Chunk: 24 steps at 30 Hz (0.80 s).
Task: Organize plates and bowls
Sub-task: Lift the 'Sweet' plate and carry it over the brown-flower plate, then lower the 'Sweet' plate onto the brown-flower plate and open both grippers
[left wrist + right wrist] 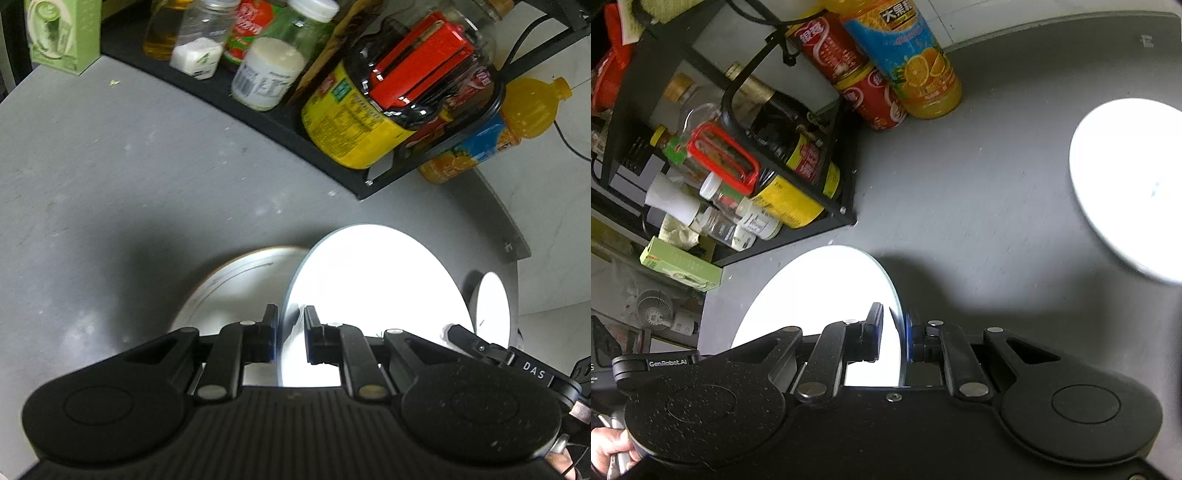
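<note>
The left gripper [290,332] has its jaws nearly closed on the rim of a white plate [369,295], which it holds tilted above the grey counter [110,184]. Under that plate, to its left, a second plate with a brown rim [236,280] lies flat on the counter, partly covered by the held one. At the right edge of the left wrist view, another white plate [493,306] shows edge-on, pinched in the right gripper, whose black body [532,365] reaches in from the lower right.

In the right wrist view, the right gripper [894,332] has its jaws almost shut on the rim of its plate [820,295], with the disc spreading to the left of the fingers and above the counter [960,184]. Far off to the right, a bright white plate [1126,184] lies on the counter, well apart from the held one; glare hides its detail.

Along the back of the counter stands a black rack [846,206] full of jars and bottles. An orange juice bottle [916,62] and two stacked red cans [857,74] stand just beside the rack, and a green box [62,33] sits at its other end. A hand [609,450] grips the right gripper's handle at the lower left corner.
</note>
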{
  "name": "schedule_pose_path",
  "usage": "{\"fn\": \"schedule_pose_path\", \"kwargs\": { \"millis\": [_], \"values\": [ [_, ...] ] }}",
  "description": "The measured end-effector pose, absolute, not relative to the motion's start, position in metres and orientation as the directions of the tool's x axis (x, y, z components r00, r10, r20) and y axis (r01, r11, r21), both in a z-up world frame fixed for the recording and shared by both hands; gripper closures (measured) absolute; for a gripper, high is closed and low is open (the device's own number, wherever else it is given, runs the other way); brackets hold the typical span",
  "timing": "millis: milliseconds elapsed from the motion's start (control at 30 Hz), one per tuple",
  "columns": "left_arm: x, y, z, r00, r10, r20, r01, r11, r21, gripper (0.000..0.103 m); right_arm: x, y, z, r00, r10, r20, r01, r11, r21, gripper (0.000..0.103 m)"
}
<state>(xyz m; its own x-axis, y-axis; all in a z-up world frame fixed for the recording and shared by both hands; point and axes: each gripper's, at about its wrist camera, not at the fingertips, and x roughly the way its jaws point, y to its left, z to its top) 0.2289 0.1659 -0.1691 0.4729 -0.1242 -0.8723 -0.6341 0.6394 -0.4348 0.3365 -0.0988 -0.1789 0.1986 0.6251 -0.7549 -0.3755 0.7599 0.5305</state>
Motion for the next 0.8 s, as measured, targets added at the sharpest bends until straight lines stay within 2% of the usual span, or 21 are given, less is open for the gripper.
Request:
{"fn": "schedule_pose_path", "kwargs": {
  "millis": [400,800],
  "values": [
    [0.207,0.170,-0.185,0.443,-0.136,-0.886,-0.638,0.647,-0.418,0.090,0.311,-0.091,-0.184,0.201,0.589,-0.782,-0.393,0.780,0.487,0.090],
    [0.205,0.172,-0.195,0.414,-0.094,-0.906,-0.648,0.669,-0.366,0.085,0.305,-0.077,-0.186,0.198,0.550,-0.812,-0.419,0.796,0.437,0.092]
  ]
}}
